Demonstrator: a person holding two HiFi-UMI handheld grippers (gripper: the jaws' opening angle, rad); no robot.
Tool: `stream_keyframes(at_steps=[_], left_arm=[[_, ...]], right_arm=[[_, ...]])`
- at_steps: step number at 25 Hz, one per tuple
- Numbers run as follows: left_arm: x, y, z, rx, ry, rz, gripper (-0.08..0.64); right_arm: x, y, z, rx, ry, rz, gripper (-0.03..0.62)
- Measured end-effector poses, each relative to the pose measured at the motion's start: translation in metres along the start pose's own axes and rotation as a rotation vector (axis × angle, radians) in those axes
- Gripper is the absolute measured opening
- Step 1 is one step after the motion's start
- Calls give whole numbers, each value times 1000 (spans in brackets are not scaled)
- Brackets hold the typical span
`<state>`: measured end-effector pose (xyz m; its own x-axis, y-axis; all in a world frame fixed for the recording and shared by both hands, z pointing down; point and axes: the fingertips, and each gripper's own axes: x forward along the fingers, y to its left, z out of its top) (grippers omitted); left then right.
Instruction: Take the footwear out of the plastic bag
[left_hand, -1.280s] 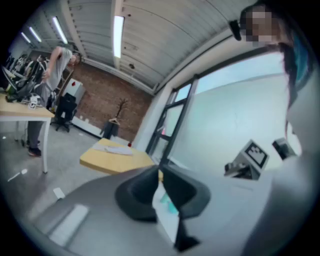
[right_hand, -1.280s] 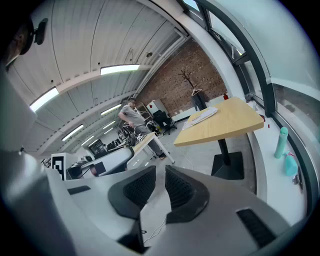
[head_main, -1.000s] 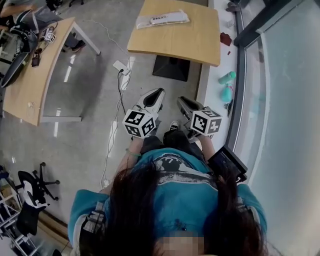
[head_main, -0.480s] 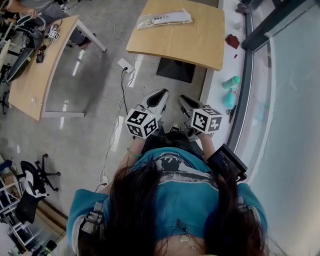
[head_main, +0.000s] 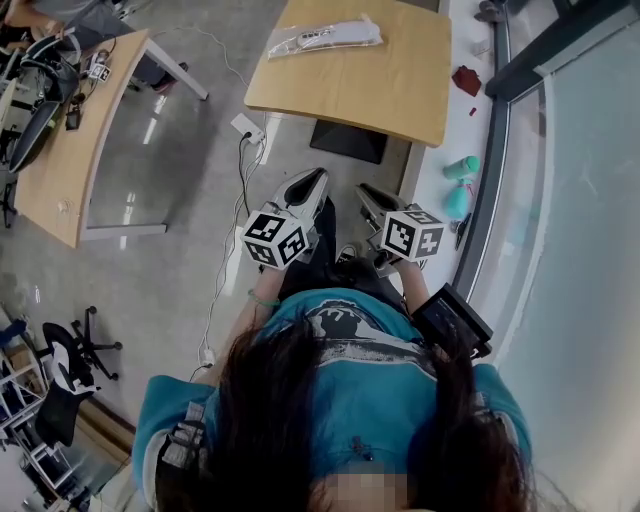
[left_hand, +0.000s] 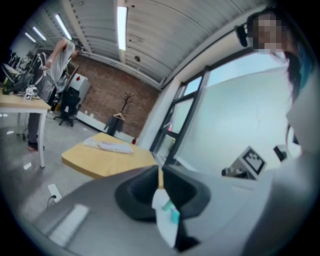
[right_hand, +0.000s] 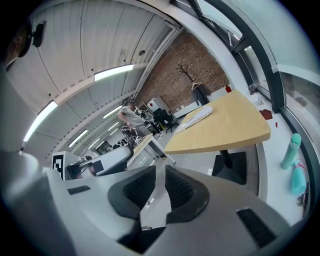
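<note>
Left hand-held gripper (head_main: 312, 179), shut, and right hand-held gripper (head_main: 367, 192), slightly apart, both empty, have edged toward the surface (head_main: 385, 90). The bag (head_main: 325, 38) at its far edge lies untouched, so removal hasn't started.

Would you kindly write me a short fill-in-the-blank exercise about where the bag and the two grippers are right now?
The plastic bag lies at the wooden table's ___ end from the person.
The left gripper's jaws are pressed ___.
The right gripper's jaws stand slightly apart and hold ___.
The plastic bag is touched by ___ gripper.
Missing words: far; together; nothing; neither.
</note>
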<state>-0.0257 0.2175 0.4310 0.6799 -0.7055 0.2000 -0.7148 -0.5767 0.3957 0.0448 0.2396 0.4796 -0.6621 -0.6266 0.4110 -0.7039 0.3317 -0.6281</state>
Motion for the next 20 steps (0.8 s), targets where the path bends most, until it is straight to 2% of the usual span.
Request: stream_keyframes(at_steps=[7,12,20], left_arm=[[61,46,26,14,18,-44,14],[100,91,56,48,35,-71,14],[139,183,107,3,13,-76,14]], right_arm=[[37,-35,58,13,-42,-60,64],[87,-53,104,34,-57,-84,64],[176,-50,157,25,-9,-102,64]])
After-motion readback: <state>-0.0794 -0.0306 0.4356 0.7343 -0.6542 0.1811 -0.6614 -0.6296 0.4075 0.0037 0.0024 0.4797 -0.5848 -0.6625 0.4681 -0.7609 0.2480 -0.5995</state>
